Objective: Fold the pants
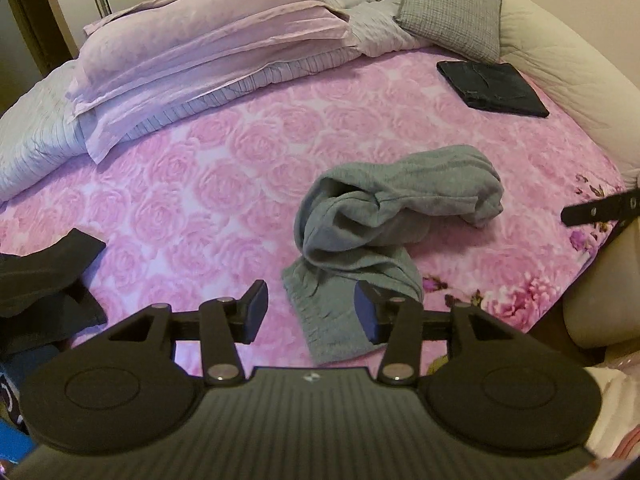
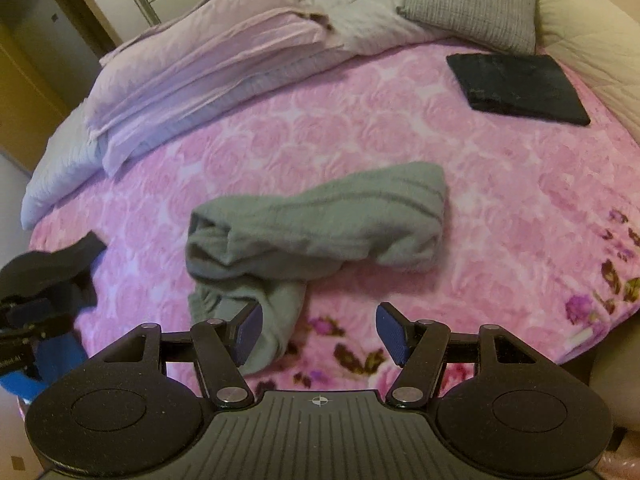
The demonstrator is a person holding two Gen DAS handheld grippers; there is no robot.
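A crumpled grey pair of pants (image 1: 392,208) lies in a heap on the pink rose-patterned bedspread (image 1: 208,184), one leg end trailing toward me. My left gripper (image 1: 312,308) hovers open over that leg end; its right pad (image 1: 366,312) is above the cloth and nothing is pinched. In the right wrist view the same grey pants (image 2: 320,220) lie ahead. My right gripper (image 2: 320,330) stands open just to the right of the trailing leg, with its left pad (image 2: 251,330) over the leg's edge.
A folded dark pair of pants (image 1: 492,84) rests at the far right by the cream padded headboard (image 1: 560,52). Lilac pillows (image 1: 192,48), a grey duvet and a checked cushion (image 1: 452,8) fill the back. Dark clothing (image 1: 44,280) lies at the left edge.
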